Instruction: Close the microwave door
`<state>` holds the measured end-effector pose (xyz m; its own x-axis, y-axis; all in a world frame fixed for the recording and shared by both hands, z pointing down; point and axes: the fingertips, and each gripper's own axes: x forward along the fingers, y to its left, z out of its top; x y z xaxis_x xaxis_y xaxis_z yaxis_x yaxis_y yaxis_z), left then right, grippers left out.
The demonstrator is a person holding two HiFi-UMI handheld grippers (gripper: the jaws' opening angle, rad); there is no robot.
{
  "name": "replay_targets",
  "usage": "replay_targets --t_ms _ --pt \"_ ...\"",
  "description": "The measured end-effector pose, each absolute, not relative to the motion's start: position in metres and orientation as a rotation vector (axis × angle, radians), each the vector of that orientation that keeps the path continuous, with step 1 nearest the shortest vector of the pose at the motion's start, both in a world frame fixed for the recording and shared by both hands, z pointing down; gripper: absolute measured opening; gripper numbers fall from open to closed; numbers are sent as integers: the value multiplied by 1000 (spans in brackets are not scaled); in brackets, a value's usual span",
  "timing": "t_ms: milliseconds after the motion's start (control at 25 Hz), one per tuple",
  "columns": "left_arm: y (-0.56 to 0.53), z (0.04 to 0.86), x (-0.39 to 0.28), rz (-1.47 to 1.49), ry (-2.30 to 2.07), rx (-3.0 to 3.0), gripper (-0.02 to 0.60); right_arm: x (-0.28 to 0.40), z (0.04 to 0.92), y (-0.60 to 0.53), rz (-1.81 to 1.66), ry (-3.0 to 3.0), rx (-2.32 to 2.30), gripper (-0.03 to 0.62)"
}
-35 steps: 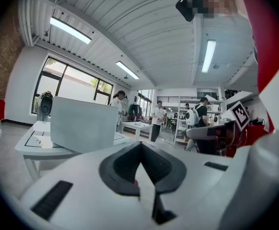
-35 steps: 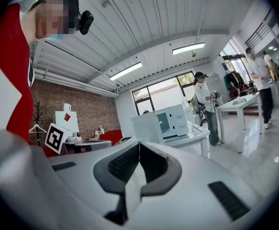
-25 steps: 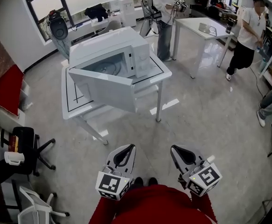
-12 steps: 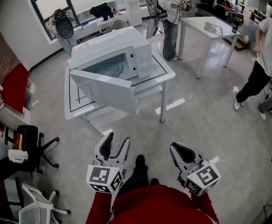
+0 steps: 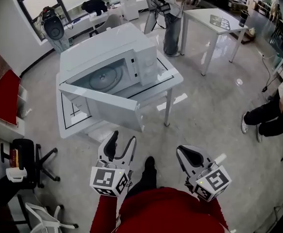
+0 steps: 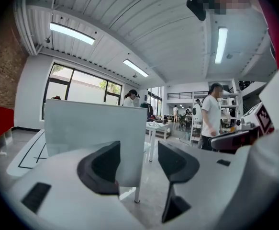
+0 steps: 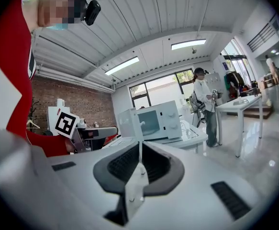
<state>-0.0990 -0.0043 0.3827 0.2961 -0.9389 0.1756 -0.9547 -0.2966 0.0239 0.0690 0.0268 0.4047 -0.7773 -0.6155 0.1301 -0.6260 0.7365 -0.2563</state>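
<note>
Opposite the microwave door [image 5: 102, 106], left claw [image 5: 122, 141] opening wide, empty

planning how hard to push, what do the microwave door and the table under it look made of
Microwave door: matte white, likely painted metal or plastic; even colour, no glare. Table: shiny white top, perhaps laminate; thin white legs, probably painted metal.

A lab hall: white worktables [image 5: 199, 14], office chairs [image 5: 27, 152], strip lights [image 6: 72, 32].

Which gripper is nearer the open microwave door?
Left. The left gripper, jaws opening and empty, points straight at the microwave door; the right gripper sits farther off, to its right.
</note>
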Motion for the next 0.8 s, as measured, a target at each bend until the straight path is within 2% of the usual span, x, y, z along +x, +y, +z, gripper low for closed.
replay_targets --t_ms 800 --pt "-87 396 -93 151 -1559 2461 238 41 409 -64 543 -2816 1090 15"
